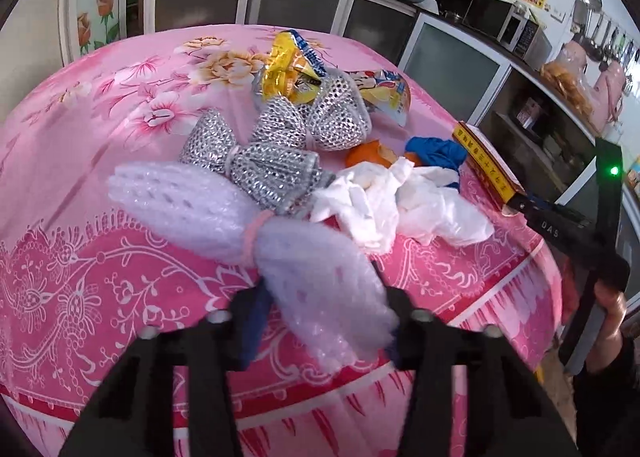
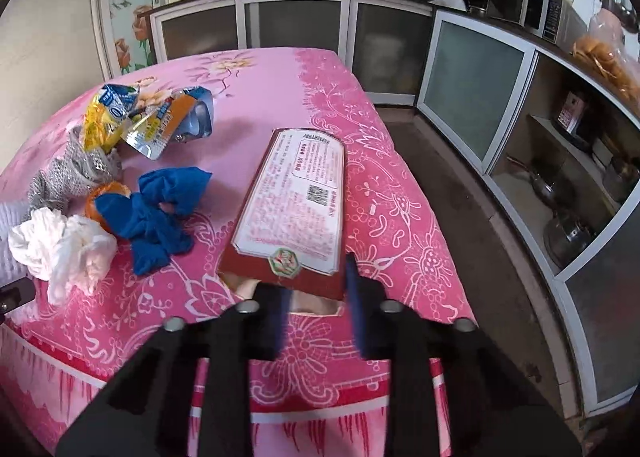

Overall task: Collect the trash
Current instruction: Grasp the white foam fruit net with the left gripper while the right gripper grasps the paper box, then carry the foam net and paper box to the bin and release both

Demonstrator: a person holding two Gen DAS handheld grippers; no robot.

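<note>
Left gripper (image 1: 324,321) jaws part closed, pinching the near end of the white foam net (image 1: 248,225) lying at the front of the pink-clothed counter (image 1: 80,185). Right gripper (image 2: 316,297) jaws narrow, straddling the open near end of the red box (image 2: 296,197) by the counter's right edge; pad contact on it unclear. Rest of the trash piled between them: silver nets (image 1: 276,137), tissue (image 2: 60,245), blue rag (image 2: 160,209), orange peel (image 1: 368,153), snack wrappers (image 2: 140,117).
</note>
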